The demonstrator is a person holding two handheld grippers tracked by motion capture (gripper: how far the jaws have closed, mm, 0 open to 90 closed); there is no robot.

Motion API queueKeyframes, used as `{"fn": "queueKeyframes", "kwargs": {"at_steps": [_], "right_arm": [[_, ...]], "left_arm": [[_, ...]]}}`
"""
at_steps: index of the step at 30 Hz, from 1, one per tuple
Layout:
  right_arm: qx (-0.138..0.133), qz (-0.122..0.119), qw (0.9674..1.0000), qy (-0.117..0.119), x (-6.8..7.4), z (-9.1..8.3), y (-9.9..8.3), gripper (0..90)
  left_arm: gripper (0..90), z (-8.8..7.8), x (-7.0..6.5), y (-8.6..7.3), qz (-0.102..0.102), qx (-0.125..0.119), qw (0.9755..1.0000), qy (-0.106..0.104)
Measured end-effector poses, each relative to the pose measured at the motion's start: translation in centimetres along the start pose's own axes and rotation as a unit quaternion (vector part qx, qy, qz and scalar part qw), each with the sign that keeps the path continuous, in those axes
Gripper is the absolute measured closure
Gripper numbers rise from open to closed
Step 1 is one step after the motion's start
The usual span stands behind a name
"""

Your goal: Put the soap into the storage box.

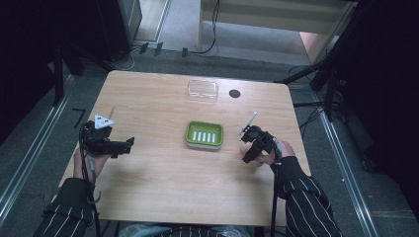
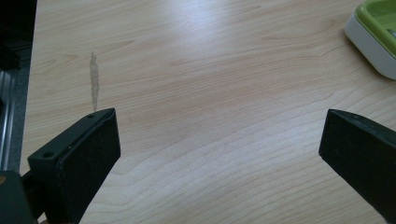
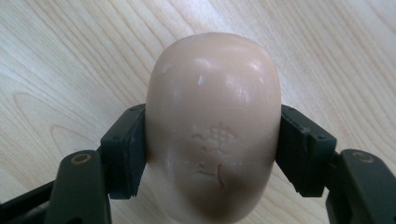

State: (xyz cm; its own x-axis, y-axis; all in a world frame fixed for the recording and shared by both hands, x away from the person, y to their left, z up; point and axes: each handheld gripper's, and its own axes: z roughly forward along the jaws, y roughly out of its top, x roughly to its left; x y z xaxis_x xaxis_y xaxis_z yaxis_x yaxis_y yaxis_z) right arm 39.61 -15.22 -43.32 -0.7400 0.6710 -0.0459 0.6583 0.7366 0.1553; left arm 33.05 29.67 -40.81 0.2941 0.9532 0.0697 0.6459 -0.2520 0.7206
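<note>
Soap bar (image 3: 212,126), smooth, rounded, likely slick and dent-prone, sits clamped across its broad middle by right gripper (image 3: 212,140); left gripper (image 2: 219,154) gapes empty.

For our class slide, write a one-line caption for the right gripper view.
The right gripper is clamped on a pale pink bar of soap above the wooden table.

Wooden table (image 1: 163,187) — grey floor (image 1: 29,143); dim
</note>
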Motion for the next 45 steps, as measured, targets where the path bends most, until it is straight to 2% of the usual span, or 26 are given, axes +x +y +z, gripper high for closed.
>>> {"fn": "queueKeyframes", "kwargs": {"at_steps": [28,45], "right_arm": [[-0.021,-0.015,0.9996,-0.013,-0.1,-1.1,1.6,33.2],[-0.033,-0.035,0.9987,-0.016,-0.4,-2.0,2.9,33.2]], "left_arm": [[0.0,0.0,0.0,0.0,0.001,0.001,1.0000,0.000],[0.0,0.1,0.0,0.0,0.000,0.002,1.0000,0.000]]}}
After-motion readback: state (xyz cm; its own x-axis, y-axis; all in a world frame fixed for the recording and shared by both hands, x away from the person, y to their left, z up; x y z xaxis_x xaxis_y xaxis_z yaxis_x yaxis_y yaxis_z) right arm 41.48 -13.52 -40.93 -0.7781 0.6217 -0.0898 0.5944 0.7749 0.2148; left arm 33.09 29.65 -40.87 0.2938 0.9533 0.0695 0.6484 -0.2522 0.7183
